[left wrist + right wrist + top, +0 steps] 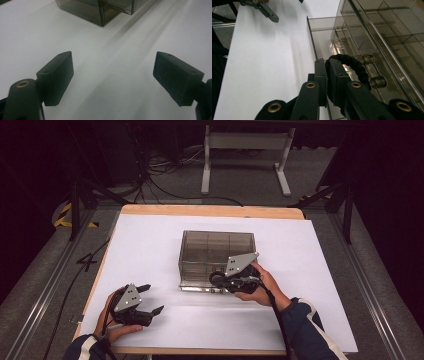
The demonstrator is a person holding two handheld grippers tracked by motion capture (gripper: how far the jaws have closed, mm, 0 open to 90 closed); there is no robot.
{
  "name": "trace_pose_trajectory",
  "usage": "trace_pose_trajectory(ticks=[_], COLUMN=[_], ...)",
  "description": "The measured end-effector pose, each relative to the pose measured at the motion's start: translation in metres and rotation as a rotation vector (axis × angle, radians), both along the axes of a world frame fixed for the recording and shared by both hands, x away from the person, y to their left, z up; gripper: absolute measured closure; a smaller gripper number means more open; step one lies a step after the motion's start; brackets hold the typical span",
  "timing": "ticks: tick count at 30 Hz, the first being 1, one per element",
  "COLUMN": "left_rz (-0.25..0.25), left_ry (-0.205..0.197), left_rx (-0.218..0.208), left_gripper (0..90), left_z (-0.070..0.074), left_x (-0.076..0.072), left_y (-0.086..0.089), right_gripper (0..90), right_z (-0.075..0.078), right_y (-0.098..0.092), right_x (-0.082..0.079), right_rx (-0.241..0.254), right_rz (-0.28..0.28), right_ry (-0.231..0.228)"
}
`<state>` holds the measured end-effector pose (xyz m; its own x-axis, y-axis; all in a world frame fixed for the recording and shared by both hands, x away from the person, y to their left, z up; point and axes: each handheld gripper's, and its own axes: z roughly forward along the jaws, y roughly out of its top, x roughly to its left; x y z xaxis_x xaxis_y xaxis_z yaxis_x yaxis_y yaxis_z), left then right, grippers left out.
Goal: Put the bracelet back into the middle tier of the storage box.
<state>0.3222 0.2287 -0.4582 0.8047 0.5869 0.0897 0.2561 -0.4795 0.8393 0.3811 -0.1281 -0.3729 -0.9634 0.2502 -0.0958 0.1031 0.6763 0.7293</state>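
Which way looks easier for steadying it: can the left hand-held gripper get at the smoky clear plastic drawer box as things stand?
Probably yes: the left hand-held gripper is open, with bare white tabletop between it and the smoky clear plastic drawer box.

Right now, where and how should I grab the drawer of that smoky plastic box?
Take the clear bar handle on the drawer's front, coming from the person's side of the box. It stands proud of the panel, so jaws can close across it. Use the open left gripper; the right gripper is shut on a black hair band.

clear box (216,251) blocks centre; table (150,240) left open
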Motion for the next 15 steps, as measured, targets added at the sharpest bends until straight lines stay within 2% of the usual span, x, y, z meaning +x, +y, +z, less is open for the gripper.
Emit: trace_pose_trajectory(ticks=[4,9,15], left_rz=[-0.005,-0.005,-0.006], left_ry=[-0.011,-0.01,-0.01], left_rx=[0.012,0.013,0.019], left_gripper=[17.4,17.3,17.3], left_z=[0.0002,0.0001,0.0002], left_x=[0.0002,0.0002,0.0003], left_y=[-0.0004,-0.0007,-0.0009], right_gripper=[85.6,85.6,85.5], right_z=[-0.0038,-0.0038,-0.0076], right_y=[0.0016,-0.0007,0.0024], right_x=[0.003,0.0054,0.0092], right_rx=[-0.016,-0.001,-0.009], right_rz=[-0.012,-0.027,-0.031], right_ry=[0.011,0.015,0.021])
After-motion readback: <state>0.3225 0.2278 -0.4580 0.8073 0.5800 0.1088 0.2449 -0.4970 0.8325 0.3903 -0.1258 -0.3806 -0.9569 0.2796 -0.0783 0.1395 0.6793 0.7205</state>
